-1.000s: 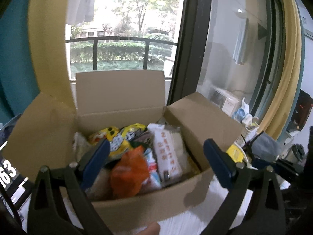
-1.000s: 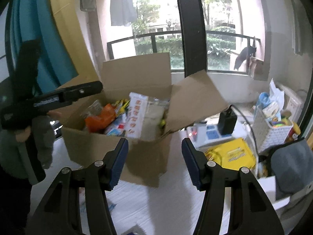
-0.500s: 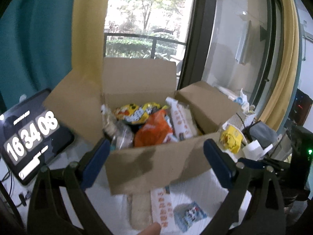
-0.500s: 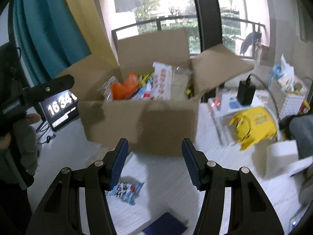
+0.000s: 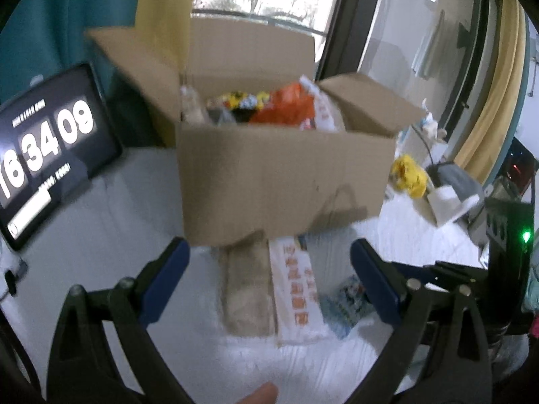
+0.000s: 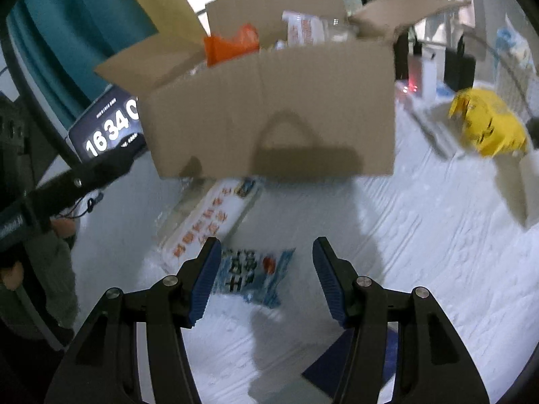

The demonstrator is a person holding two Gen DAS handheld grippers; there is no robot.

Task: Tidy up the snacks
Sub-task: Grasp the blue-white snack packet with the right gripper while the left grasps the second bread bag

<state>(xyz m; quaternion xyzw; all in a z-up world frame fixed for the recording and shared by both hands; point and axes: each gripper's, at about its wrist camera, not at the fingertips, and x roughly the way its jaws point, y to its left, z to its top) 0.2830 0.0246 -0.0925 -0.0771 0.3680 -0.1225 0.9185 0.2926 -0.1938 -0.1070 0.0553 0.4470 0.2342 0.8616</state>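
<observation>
An open cardboard box full of snack packs, an orange one on top, stands on the white cloth. In front of it lie a white pack with orange writing, a tan pack and a small blue pack. My left gripper is open and empty, low above the white and tan packs. My right gripper is open and empty just above the blue pack.
A tablet showing a clock leans at the left. A yellow bag, a charger and a white basket lie right of the box. A dark blue flat item lies under my right gripper. Window and curtains stand behind.
Both grippers have pulled back from the box top and tilted down, so the packs on the cloth in front of the box came into view. Both stayed open.
</observation>
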